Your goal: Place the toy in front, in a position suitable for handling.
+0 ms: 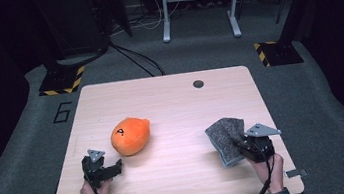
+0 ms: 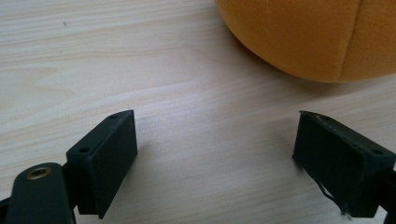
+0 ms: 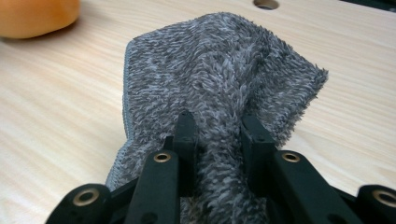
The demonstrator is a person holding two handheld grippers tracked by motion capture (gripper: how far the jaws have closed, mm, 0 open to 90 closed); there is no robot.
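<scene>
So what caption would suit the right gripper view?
Right tongs pinching a fold of grey fuzzy cloth above the wooden table.

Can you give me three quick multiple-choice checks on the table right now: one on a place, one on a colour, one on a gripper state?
1. Where does the orange plush toy lie?
A. Just beyond the left gripper
B. Beside the round hole at the far edge
C. On the floor

2. What colour is the fluffy cloth?
A. Blue
B. Grey
C. White

3. How do the right gripper jaws stand?
A. Wide apart over bare table
B. Shut on the toy
C. Shut on a fold of the cloth

Answers:
1 A, the high view shows the toy on the table just ahead of the left gripper.
2 B, the right gripper view shows a grey pile.
3 C, the right gripper view shows cloth pinched between both jaws.
</scene>
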